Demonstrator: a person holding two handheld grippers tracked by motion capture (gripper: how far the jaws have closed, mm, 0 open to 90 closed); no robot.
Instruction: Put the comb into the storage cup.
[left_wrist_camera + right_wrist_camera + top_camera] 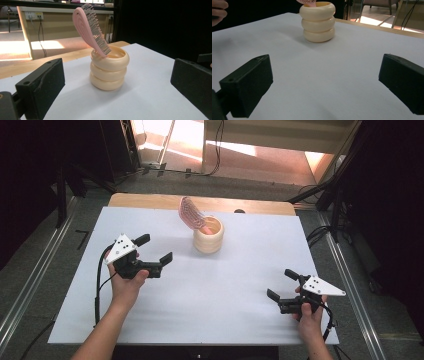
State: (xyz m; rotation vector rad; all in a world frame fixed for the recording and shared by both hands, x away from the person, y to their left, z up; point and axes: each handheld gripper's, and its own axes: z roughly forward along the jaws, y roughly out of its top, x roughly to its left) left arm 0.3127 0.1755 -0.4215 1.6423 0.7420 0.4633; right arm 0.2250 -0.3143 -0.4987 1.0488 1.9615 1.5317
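Note:
A cream ringed cup (209,237) stands upright near the middle back of the white table (200,290). A pink hairbrush (190,213) leans in it, bristle head up and tilted to the left. The cup (109,67) and brush (89,28) sit ahead of my left gripper's wide-apart jaws. My left gripper (153,248) is open, left of the cup, with nothing between its jaws. My right gripper (283,284) is open near the front right, well short of the cup (318,21), and holds nothing.
A wooden strip (150,200) runs along the table's far edge, with a small dark object (239,211) on it. Cables (100,285) trail from both grippers. Dark frames and floor surround the table.

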